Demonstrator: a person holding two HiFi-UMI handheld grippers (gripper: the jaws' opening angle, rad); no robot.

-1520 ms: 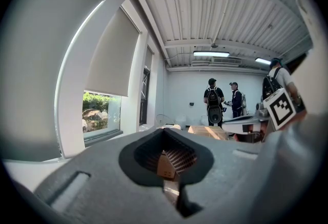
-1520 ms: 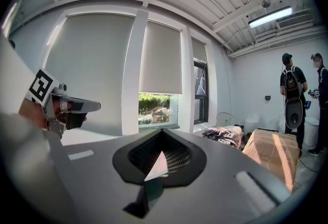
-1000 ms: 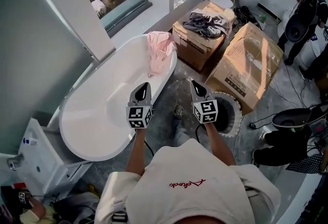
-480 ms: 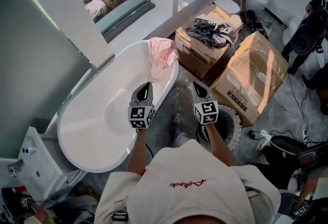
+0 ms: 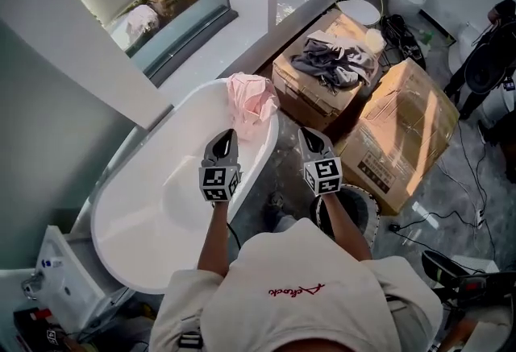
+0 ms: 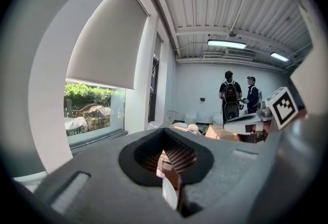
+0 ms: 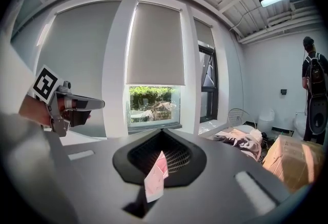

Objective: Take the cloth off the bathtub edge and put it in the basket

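Observation:
A crumpled pink cloth point(image 5: 251, 101) hangs over the far rim of the white bathtub point(image 5: 153, 213). Both grippers are held out in front of the person, short of the cloth and apart from it. My left gripper point(image 5: 227, 137) hovers over the tub's right rim, jaws shut and empty. My right gripper point(image 5: 309, 134) is over the floor beside the tub, also shut on nothing. A dark round basket point(image 5: 359, 209) stands on the floor below the right forearm, partly hidden by it. In the right gripper view the left gripper point(image 7: 64, 105) shows at the left.
Two cardboard boxes point(image 5: 403, 133) stand right of the tub, the nearer to the window carrying grey clothes point(image 5: 334, 60). Cables lie on the floor at the right. A window ledge point(image 5: 201, 44) runs behind the tub. Two people point(image 6: 236, 96) stand at the far wall.
The head view has shifted, so tub, cloth and boxes sit slightly lower and the basket is more covered by the right arm. Both grippers keep their place and stay shut.

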